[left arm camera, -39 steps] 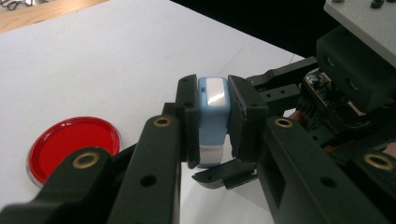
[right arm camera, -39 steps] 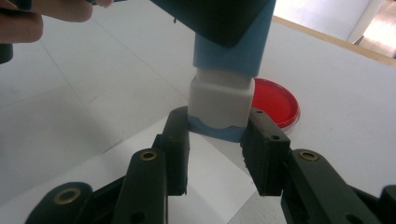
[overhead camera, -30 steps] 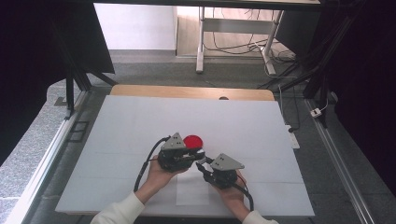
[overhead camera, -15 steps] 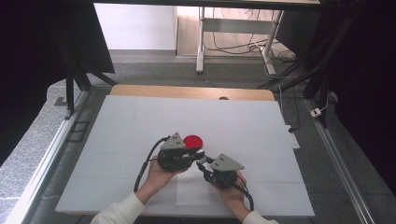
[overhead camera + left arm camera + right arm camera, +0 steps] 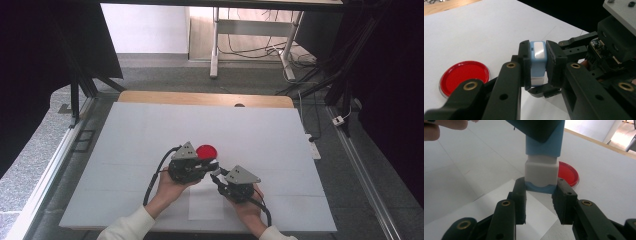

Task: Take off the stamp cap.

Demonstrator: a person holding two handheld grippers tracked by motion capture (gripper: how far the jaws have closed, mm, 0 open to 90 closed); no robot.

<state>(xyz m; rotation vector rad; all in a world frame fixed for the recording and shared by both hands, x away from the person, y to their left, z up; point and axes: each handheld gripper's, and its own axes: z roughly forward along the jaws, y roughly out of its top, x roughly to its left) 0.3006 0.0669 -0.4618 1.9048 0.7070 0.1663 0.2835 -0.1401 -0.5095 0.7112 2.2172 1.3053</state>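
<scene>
While the left gripper (image 5: 536,65) clamps the blue-and-white block (image 5: 537,62) above the table (image 5: 150,130), with wide free surface to its left, the right gripper (image 5: 541,200) grips the block's lower end; the red lid (image 5: 206,151) lies just behind, partly hidden.

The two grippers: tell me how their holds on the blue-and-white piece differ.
The left gripper clamps the light-blue body of the blue-and-white piece; the right gripper clamps its blue-edged end, below the white section. In the high view the left gripper lies beside the red dish, while the right gripper lies nearer the person, by the paper sheet. Both are shut on that same piece, jaws facing each other.
</scene>
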